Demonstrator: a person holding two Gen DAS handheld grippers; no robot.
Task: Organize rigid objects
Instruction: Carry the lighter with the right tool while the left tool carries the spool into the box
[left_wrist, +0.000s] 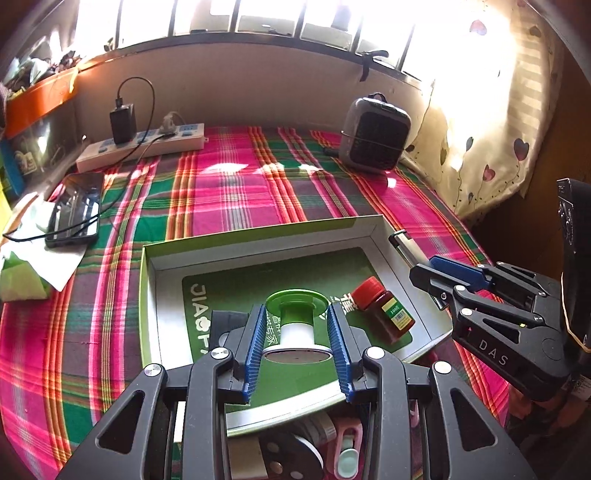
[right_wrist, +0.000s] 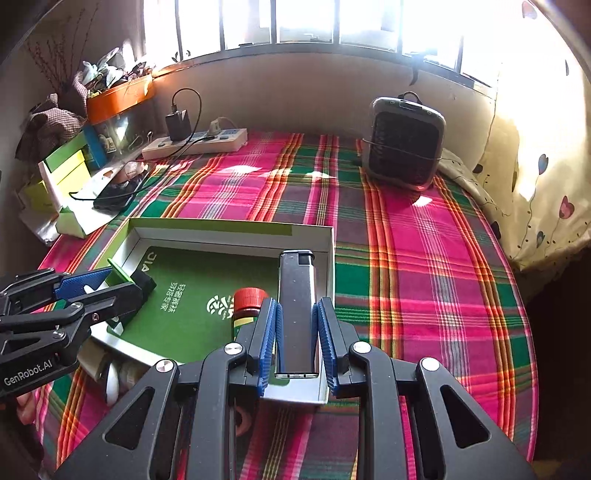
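The shallow green-rimmed cardboard box (left_wrist: 147, 295) holds a red-capped brown bottle (left_wrist: 384, 308), while the left gripper (left_wrist: 297, 332) clamps a green-and-white spool (left_wrist: 295, 317) and the right gripper (right_wrist: 297, 328) a silver lighter (right_wrist: 297, 306) over it.

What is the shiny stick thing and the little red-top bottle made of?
The lighter looks like polished metal: silvery, mirror-like sheen, with a dark plastic-looking top. The small bottle seems to be brown see-through plastic, possibly glass, with a ridged red plastic cap and a paper label.

Lighter (right_wrist: 296, 314) – brushed metal, glossy; box (right_wrist: 236, 230) matt card; bedspread (right_wrist: 424, 266) woven cloth
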